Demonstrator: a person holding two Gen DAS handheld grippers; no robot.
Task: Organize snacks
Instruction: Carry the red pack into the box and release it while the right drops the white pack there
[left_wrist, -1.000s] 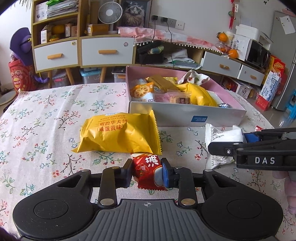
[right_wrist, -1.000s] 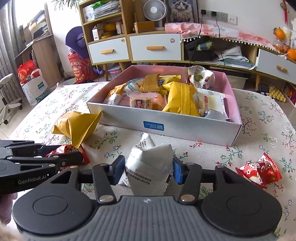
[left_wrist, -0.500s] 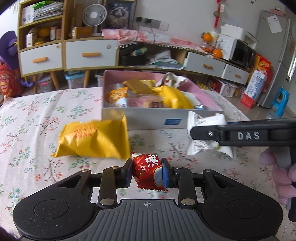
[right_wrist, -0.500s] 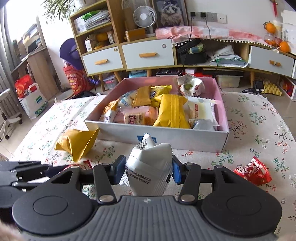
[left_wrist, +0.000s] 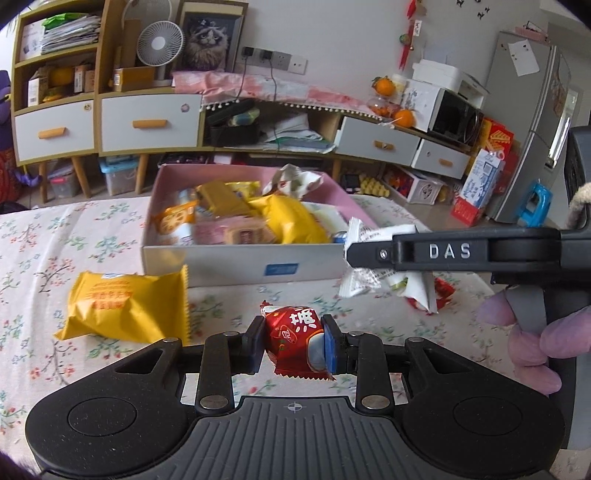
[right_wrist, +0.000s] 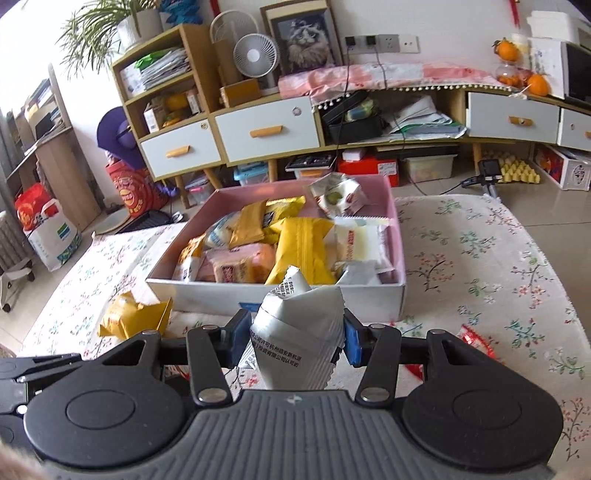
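A yellow packet (left_wrist: 125, 306) lies toward the tabletop's left edge. The left gripper (left_wrist: 294, 345) pinches a red packet (left_wrist: 297, 341). The right gripper (right_wrist: 291, 339) clamps a white packet (right_wrist: 299, 339) before the box's (right_wrist: 325, 295) near wall.

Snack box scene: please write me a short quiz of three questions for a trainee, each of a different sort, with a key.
1. True or false: the left gripper holds a small red foil snack packet between its fingers.
2. Multiple choice: what does the right gripper hold? A) a yellow packet B) a white and grey crinkled snack packet C) nothing
3. Fill in: the large yellow snack bag lies on the floral tablecloth, ______ the pink-lined cardboard box of snacks.

Key: 1 true; 2 B; 3 outside.
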